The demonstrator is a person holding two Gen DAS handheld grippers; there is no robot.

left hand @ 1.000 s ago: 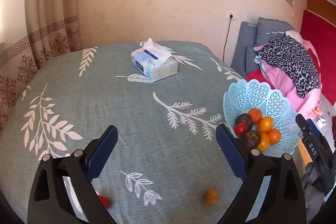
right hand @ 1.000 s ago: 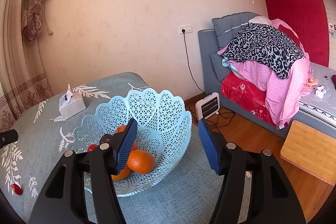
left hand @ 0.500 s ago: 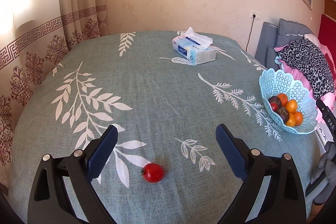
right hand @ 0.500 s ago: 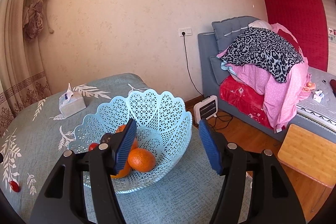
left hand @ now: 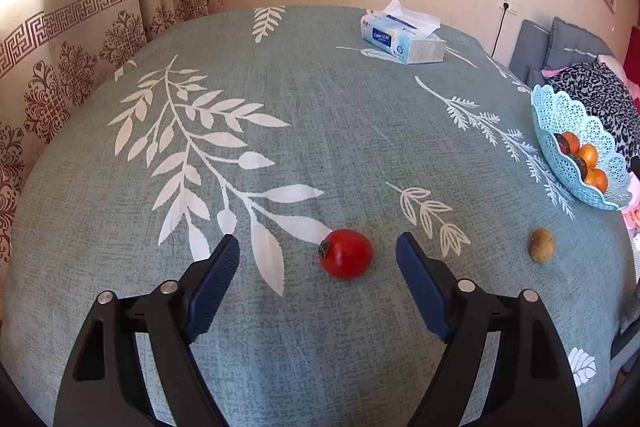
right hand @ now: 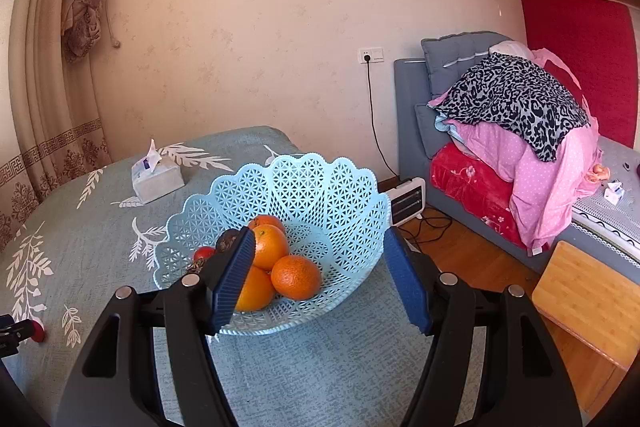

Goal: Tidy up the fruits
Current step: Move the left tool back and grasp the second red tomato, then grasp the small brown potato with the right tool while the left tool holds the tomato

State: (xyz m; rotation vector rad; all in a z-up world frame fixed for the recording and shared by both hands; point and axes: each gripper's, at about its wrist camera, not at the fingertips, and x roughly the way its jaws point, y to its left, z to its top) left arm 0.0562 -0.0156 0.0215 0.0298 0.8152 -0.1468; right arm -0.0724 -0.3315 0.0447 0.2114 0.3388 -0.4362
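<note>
A red tomato (left hand: 346, 259) lies on the green leaf-print tablecloth (left hand: 320, 131), between the tips of my left gripper (left hand: 318, 247) and nearer the right finger. The jaws are closing and the pads are clear of it. A brownish kiwi-like fruit (left hand: 541, 245) lies to its right. The light-blue lattice basket (right hand: 320, 187) holds oranges (right hand: 296, 277), a small tomato (right hand: 204, 253) and a dark fruit (right hand: 226, 241). My right gripper (right hand: 318, 239) hovers at the basket's near rim, its jaws opening with nothing gripped. The basket (left hand: 560, 131) also shows at the right table edge.
A tissue box (left hand: 404, 41) stands at the far side of the table. Patterned curtains (left hand: 80, 59) hang to the left. Beyond the basket are a bed piled with clothes (right hand: 512, 115), a small heater (right hand: 408, 201) on the floor and a wooden board (right hand: 588, 303).
My left gripper swung left across the table and sank to the tomato, and its jaws have narrowed. The right gripper stayed at the basket with its jaws slightly wider.
</note>
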